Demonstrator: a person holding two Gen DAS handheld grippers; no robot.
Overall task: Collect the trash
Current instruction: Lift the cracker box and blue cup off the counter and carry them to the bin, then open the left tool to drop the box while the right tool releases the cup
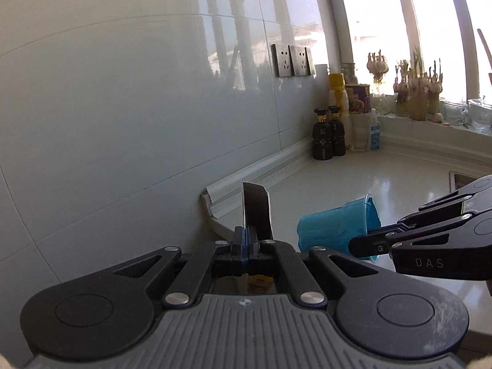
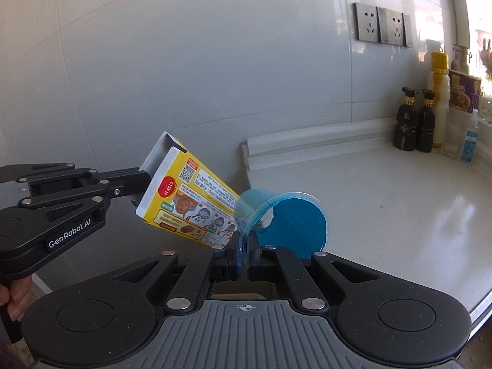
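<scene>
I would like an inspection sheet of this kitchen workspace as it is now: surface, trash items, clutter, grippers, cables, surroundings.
Surface: white countertop, glossy, bare in its middle part.
Job's things: yellow food box, held in the air, tilted; blue plastic cup, held by its rim, lying on its side, mouth away from the box.
Clutter: two dark bottles, yellow-capped bottle, sanitiser bottle and printed tub, all in the far corner.
Grippers: left gripper shut on the box; right gripper shut on the cup.
Cables: nothing seen.
Surroundings: white tiled wall, two wall sockets, windowsill with garlic bulbs and glass bowls.
</scene>
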